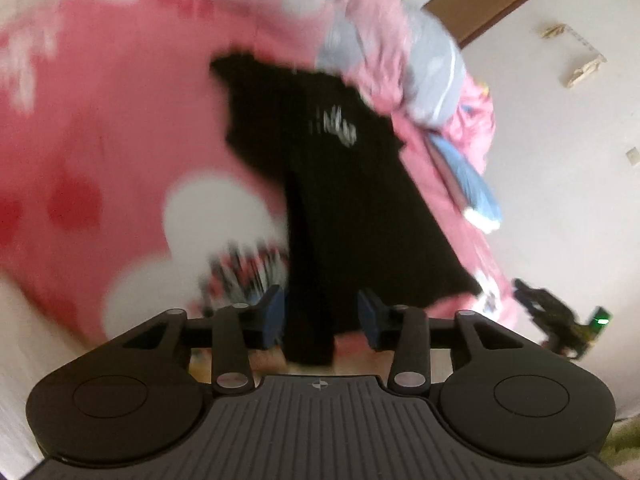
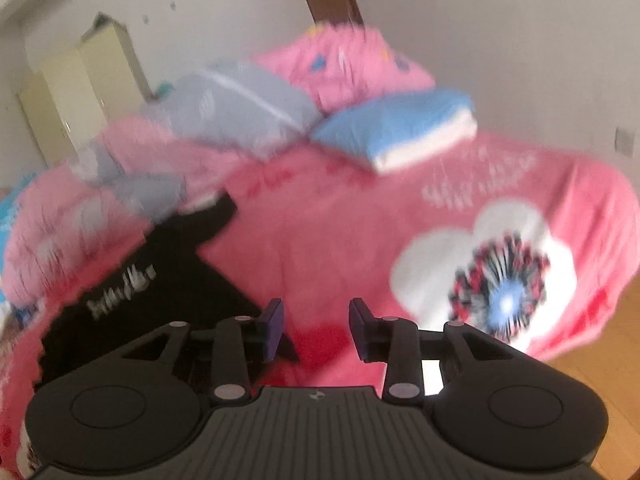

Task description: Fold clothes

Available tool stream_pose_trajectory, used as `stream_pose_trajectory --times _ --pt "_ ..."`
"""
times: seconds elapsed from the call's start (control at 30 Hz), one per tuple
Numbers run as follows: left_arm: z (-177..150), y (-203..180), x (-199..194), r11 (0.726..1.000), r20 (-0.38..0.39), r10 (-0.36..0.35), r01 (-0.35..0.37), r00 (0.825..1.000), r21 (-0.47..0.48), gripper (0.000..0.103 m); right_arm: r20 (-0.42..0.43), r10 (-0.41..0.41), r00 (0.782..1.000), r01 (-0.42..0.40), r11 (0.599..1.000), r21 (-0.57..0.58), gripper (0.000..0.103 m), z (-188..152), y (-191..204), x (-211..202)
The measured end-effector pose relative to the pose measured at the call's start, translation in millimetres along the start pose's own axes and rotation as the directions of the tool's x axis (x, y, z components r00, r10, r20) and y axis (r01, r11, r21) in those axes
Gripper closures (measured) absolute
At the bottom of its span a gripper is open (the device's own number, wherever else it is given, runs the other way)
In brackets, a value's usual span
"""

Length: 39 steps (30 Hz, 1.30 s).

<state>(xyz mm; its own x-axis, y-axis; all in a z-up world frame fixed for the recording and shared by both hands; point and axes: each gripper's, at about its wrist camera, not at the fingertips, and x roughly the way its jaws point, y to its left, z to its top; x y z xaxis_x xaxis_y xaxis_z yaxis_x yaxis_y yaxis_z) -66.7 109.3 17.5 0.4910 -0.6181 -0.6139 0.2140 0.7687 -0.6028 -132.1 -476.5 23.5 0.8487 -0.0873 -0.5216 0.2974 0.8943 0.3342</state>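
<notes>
Both wrist views are showing motion blur, so fine detail is not readable.

The left wrist view is showing the black garment (image 1: 340,184) lying on the pink bedspread (image 1: 120,128), with a narrow black strip of it running down between the blue-padded fingers (image 1: 274,312) of the left gripper (image 1: 322,314). The fingers are standing apart, and a gap is showing on each side of the strip, so the pads are not pressing on the cloth. This view alone is showing the right gripper's dark body with a green light at the right edge.

The right wrist view is showing the same garment at the near left, with its white lettering (image 2: 120,292) visible. The right gripper (image 2: 316,330) is hovering with its fingers spread over bare pink cloth; nothing is lying between them. This view alone is showing a blue-and-white pillow (image 2: 400,128) and a grey pillow (image 2: 240,104) at the far end, a large white flower print (image 2: 480,272) at the right, a pale wardrobe (image 2: 76,88) far left, and wooden floor (image 2: 600,380) past the bed's near right edge.

The bedspread is appearing soft and flat, offering open room to the right of the garment. A heaped pink quilt (image 2: 72,216) is bordering the garment's far left side.
</notes>
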Motion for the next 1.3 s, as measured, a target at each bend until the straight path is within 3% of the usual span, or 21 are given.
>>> stream_pose_trajectory --times 0.07,0.13,0.23,0.3,0.4,0.57,0.6,0.7,0.73,0.8,0.87,0.97,1.1,1.23,1.3 --pt "19 -7 4 0.998 0.038 0.043 -0.045 0.998 0.055 0.061 0.025 0.090 0.996 -0.090 0.996 0.011 0.064 11 14 5" --pt "37 -20 20 0.985 0.071 0.087 -0.096 0.994 0.143 0.060 0.012 0.213 0.977 -0.213 0.977 0.022 0.064 16 35 21" --pt "61 -43 61 0.942 0.099 0.156 -0.178 0.983 0.284 0.059 -0.074 0.402 0.913 -0.399 0.915 0.054 0.064 13 80 66" --pt "75 -57 92 0.903 0.111 0.187 -0.215 0.976 0.372 0.058 -0.134 0.474 0.870 -0.474 0.880 0.037 0.064 3 117 101" --pt "95 -65 142 0.863 0.124 0.221 -0.253 0.967 0.437 0.058 -0.203 0.507 0.838 -0.518 0.855 -0.005 0.067 -8 162 156" --pt "117 -55 204 0.799 0.163 0.327 -0.364 0.931 0.479 0.059 -0.233 0.526 0.818 -0.537 0.843 0.017 0.070 -15 194 226" --pt "121 -50 209 0.799 0.166 0.334 -0.372 0.928 0.472 0.059 -0.233 0.523 0.820 -0.533 0.846 0.023 0.070 -19 194 233" --pt "132 -35 212 0.842 0.161 0.324 -0.361 0.932 0.400 0.076 -0.247 0.494 0.834 -0.499 0.865 0.048 0.071 -30 184 252" --pt "135 -29 208 0.864 0.162 0.309 -0.348 0.937 0.364 0.085 -0.244 0.504 0.828 -0.502 0.862 0.078 0.075 -34 176 254" --pt "141 -20 200 0.891 0.183 0.299 -0.343 0.937 0.298 0.092 -0.226 0.540 0.811 -0.519 0.842 0.146 0.078 -39 161 257" --pt "148 -9 188 0.913 0.210 0.294 -0.339 0.932 0.226 0.093 -0.213 0.554 0.805 -0.523 0.832 0.185 0.080 -39 155 259" --pt "159 8 169 0.936 0.238 0.298 -0.332 0.924 0.115 0.095 -0.208 0.541 0.815 -0.516 0.840 0.165 0.080 -41 159 260" --pt "173 24 143 0.892 0.328 0.412 -0.449 0.850 0.043 0.096 -0.207 0.533 0.820 -0.512 0.846 0.150 0.080 -41 161 258" --pt "191 43 116 0.819 0.435 0.528 -0.572 0.729 -0.036 0.096 -0.207 0.532 0.821 -0.510 0.846 0.154 0.080 -41 161 258" --pt "202 54 110 0.788 0.457 0.567 -0.612 0.685 -0.060 0.096 -0.207 0.533 0.821 -0.510 0.846 0.157 0.080 -41 161 259"
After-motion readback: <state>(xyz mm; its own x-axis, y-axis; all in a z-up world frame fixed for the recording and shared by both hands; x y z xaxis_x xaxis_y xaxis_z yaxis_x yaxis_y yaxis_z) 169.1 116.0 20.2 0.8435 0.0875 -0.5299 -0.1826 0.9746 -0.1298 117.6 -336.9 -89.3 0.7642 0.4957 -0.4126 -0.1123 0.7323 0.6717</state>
